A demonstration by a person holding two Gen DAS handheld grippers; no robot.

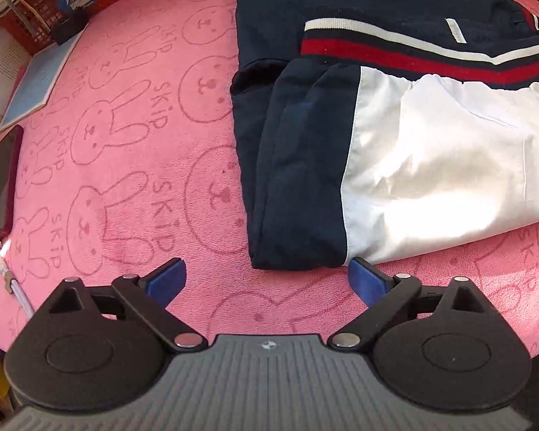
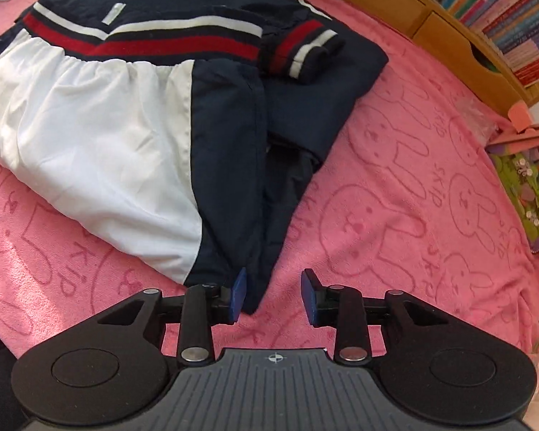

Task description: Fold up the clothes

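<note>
Left gripper (image 1: pixel 266 280) spread wide and empty, right gripper (image 2: pixel 273 296) half-closed, nothing pinched, at near hem of jacket (image 2: pixel 125 118) lying folded on pink blanket (image 2: pixel 395 197); soft, light, slippery; best pinched at hem corners.

Each camera sits just behind its own tongs, looking steeply down and close over the pink rabbit-print blanket (image 1: pixel 133 165). The left tongs (image 1: pixel 266 280) view has the folded navy-and-white jacket (image 1: pixel 431 165) ahead to the right; the right tongs (image 2: pixel 273 296) view has it ahead to the left. Both views share the jacket.
</note>
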